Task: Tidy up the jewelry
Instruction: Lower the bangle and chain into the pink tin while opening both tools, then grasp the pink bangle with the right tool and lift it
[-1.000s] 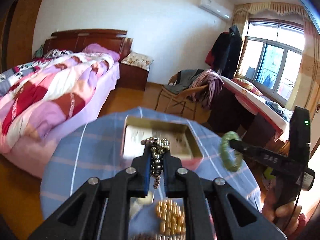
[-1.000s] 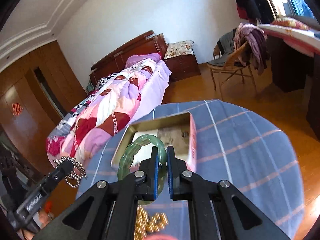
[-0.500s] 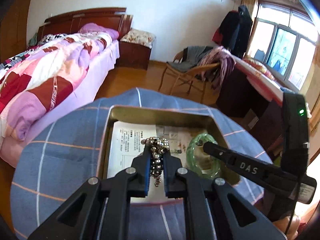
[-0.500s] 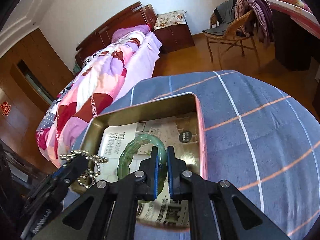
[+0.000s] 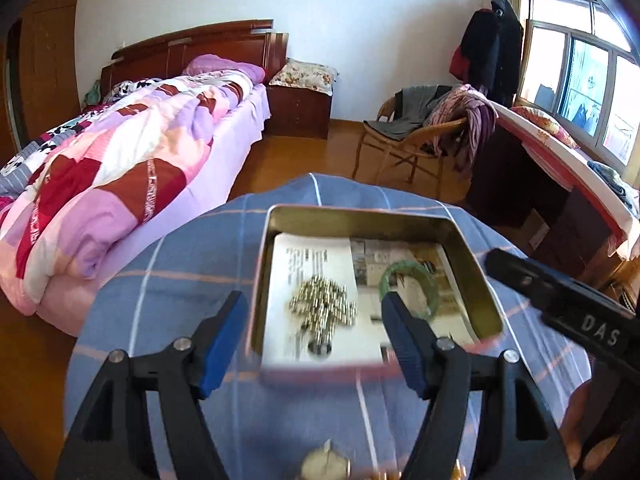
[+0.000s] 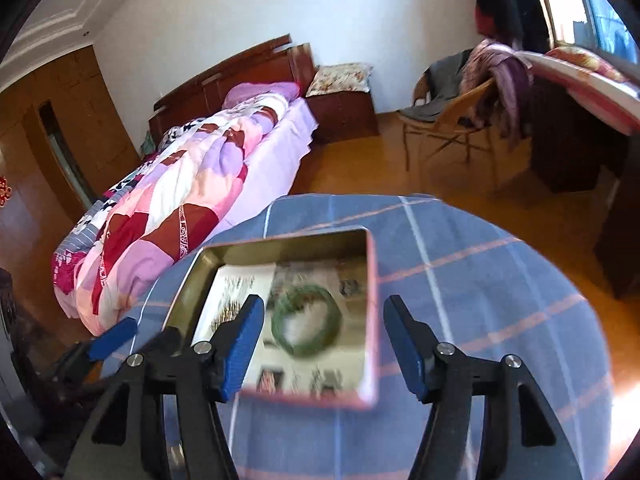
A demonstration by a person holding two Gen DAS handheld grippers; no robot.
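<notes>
A gold tin box (image 5: 280, 216) with a pink outer rim stands on the round table with the blue checked cloth (image 5: 180, 264); it also shows in the right wrist view (image 6: 372, 280). A silver bead chain (image 5: 324, 308) lies in its left half on paper. A green bangle (image 5: 408, 290) lies in its right half, also in the right wrist view (image 6: 306, 326). My left gripper (image 5: 312, 344) is open and empty above the box's near edge. My right gripper (image 6: 324, 344) is open and empty above the bangle.
A gold-coloured piece (image 5: 324, 462) lies on the cloth near the bottom edge of the left wrist view. A bed (image 5: 120, 168) stands to the left, a chair with clothes (image 5: 424, 128) behind, and a desk (image 5: 560, 184) to the right.
Both grippers have opened. The bead chain and the green bangle have dropped into the box. Both grippers have pulled back and up from the box.
</notes>
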